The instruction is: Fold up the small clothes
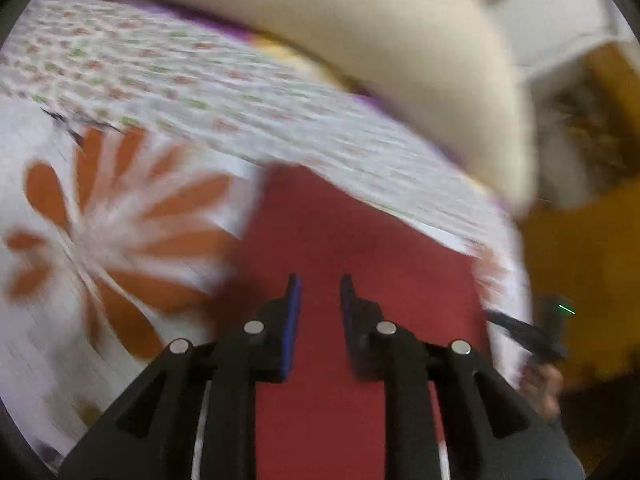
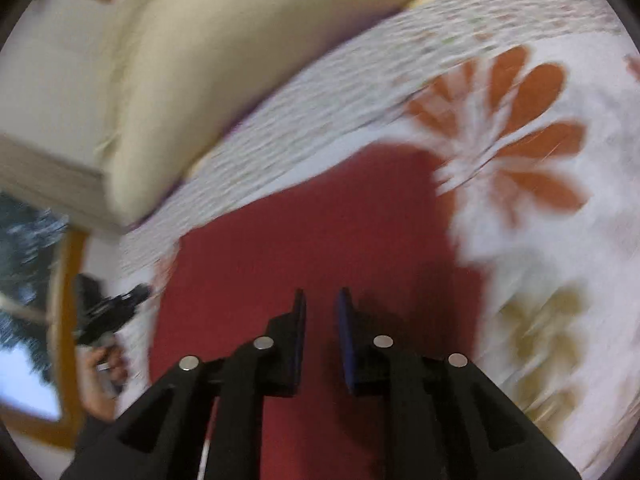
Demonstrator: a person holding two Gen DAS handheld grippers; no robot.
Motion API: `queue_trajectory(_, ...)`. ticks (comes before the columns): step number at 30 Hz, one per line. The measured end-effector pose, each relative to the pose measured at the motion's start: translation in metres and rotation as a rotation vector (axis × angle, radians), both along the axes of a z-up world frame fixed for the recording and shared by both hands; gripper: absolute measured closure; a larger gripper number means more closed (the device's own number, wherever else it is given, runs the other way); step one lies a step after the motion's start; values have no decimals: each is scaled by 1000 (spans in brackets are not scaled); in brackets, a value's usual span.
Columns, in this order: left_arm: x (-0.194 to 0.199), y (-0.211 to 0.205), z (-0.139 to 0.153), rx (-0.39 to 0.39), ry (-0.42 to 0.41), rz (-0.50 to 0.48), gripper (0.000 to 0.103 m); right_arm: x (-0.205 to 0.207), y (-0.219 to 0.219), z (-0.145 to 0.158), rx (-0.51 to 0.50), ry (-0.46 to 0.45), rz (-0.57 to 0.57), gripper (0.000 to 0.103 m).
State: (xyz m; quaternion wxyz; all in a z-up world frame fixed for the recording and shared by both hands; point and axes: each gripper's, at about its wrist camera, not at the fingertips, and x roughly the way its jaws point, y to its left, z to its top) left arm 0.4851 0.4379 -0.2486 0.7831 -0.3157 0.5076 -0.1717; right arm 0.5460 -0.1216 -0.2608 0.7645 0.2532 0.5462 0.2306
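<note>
Left gripper: we see the left gripper (image 1: 320,280) pointing down and forward over the bed, its blue-padded fingers (image 1: 294,304) parted by a narrow gap with nothing between them.
Right gripper: the right gripper (image 2: 322,294) takes the same pose, tilted toward the bed, jaws slightly apart and empty.
Garment: a red cloth (image 1: 344,240) lies flat on the bedsheet (image 1: 120,200), directly beneath and ahead of the left fingertips, running from 6 o'clock up to about 12 o'clock in the left wrist view; in the right wrist view the same red cloth (image 2: 304,232) fills the centre, its far edge toward 12 o'clock.
Contact: we cannot tell whether either set of fingertips touches the fabric; both views are motion-blurred.
Bedsheet: white with orange flower prints, at 9 o'clock of the left gripper and at 2 o'clock of the right.
Pillow: a cream pillow (image 2: 192,60) lies beyond the cloth, at 11 o'clock in the right view.
Hands: a hand (image 1: 540,388) grips the other tool at 4 o'clock in the left view; another hand (image 2: 104,372) shows at 8 o'clock in the right view.
</note>
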Motion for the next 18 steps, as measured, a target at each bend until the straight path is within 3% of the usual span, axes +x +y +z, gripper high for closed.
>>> queue_trajectory(3, -19, -4, -34, 73, 83, -24, 88, -23, 22, -18, 21, 40, 76, 86)
queue_trajectory(4, -22, 6, -48, 78, 106, 4, 100, -27, 25, -29, -17, 52, 77, 89)
queue_trajectory(6, -24, 28, -59, 33, 118, 58, 101, -30, 21, -40, -23, 66, 47, 103)
queue_trajectory(9, -25, 38, -50, 26, 127, 100, 103, -30, 7, -35, -27, 75, -15, 100)
queue_trajectory(11, -41, 25, -16, 14, 41, 60, 96, -46, 13, -20, 1, 48, 5, 92)
queue_trajectory(14, -69, -10, 11, -36, -48, -41, 96, -75, 42, -3, 76, 10, 121, 91)
queue_trajectory(16, -83, -42, 1, -16, -29, -115, 94, -89, 58, -9, 101, 18, 178, 91)
queue_trajectory(18, -88, -56, -30, 36, 37, -120, 94, -100, 74, -24, 78, 43, 201, 91)
